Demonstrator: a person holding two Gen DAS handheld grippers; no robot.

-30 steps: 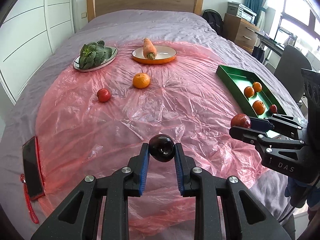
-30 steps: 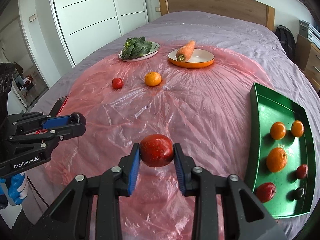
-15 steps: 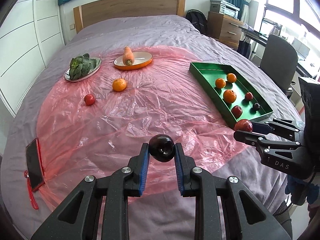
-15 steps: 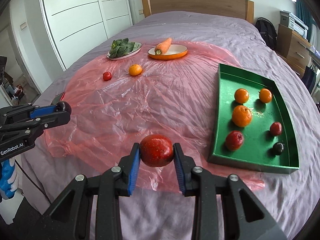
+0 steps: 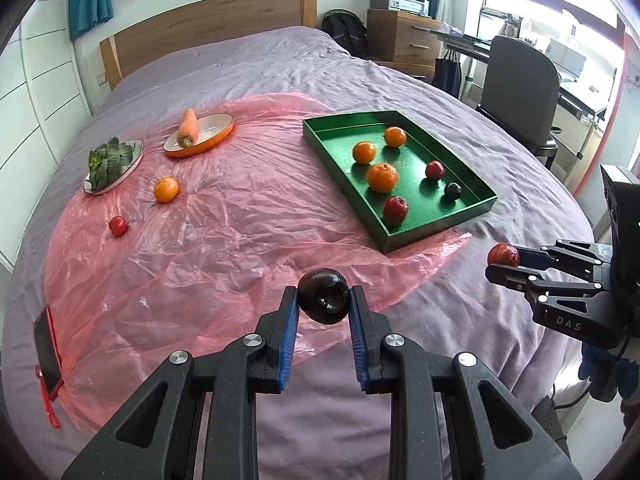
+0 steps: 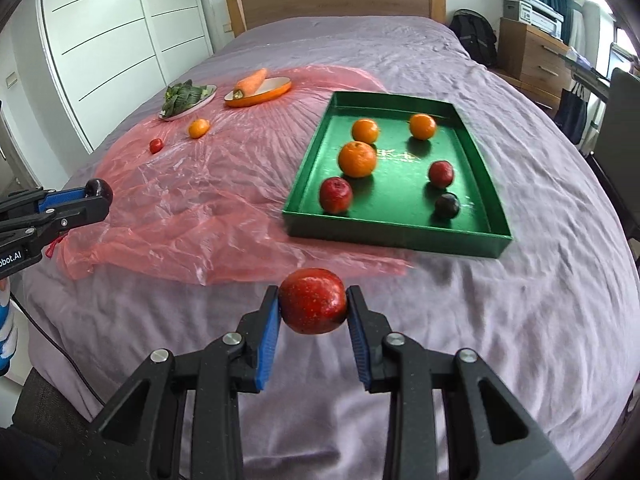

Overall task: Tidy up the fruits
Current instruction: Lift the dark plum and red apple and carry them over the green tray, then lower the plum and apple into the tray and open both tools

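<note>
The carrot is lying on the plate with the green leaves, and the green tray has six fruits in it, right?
Not quite. The carrot lies on the orange dish, while the leafy greens sit alone on the plate beside it. The left wrist view shows this. The green tray does hold six fruits.

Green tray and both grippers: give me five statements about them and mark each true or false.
1. The green tray holds six fruits. True.
2. The left gripper is shut on a dark plum. True.
3. The right gripper is open and holds nothing. False: it is shut on a red apple.
4. The carrot lies in the green tray. False: it lies on the orange plate.
5. A loose orange and a small tomato lie on the pink plastic sheet. True.
</note>
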